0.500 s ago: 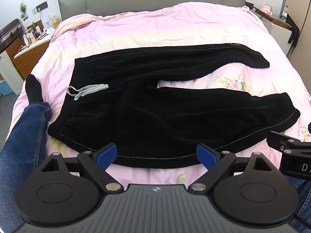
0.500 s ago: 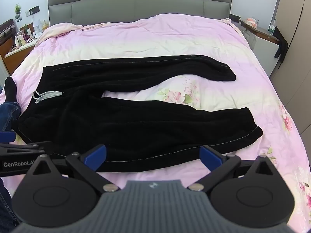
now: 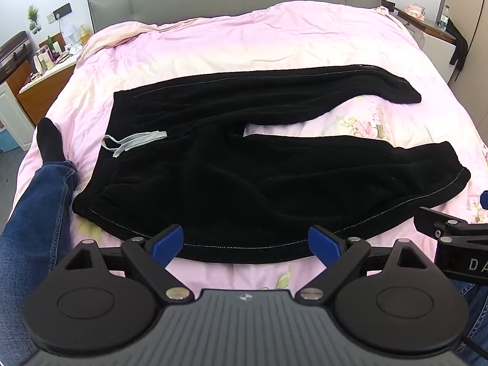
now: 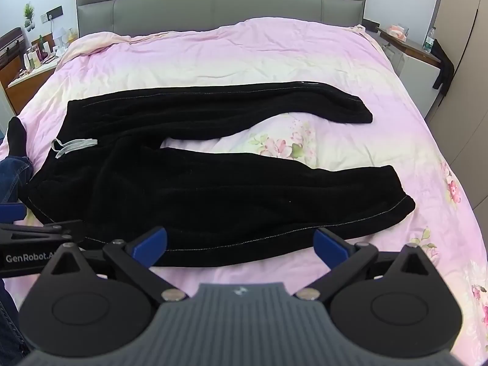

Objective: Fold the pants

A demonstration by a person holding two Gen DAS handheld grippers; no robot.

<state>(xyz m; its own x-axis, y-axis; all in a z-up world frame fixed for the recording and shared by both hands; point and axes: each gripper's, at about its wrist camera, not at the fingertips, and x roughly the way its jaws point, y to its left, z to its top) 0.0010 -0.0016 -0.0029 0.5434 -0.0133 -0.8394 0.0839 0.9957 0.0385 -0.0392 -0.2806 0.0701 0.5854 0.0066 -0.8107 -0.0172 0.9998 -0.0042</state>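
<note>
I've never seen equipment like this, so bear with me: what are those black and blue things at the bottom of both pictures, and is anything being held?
They are two hand-held grippers, one in each of a person's hands, each carrying a camera that looks along its fingers. One picture comes from the left gripper, the other from the right gripper. Both stand wide open and hold nothing. Ahead, black pants lie spread flat on a pink bedspread, legs apart, with a grey drawstring at the waist. The person's jeans leg rests on the bed at the left.
</note>
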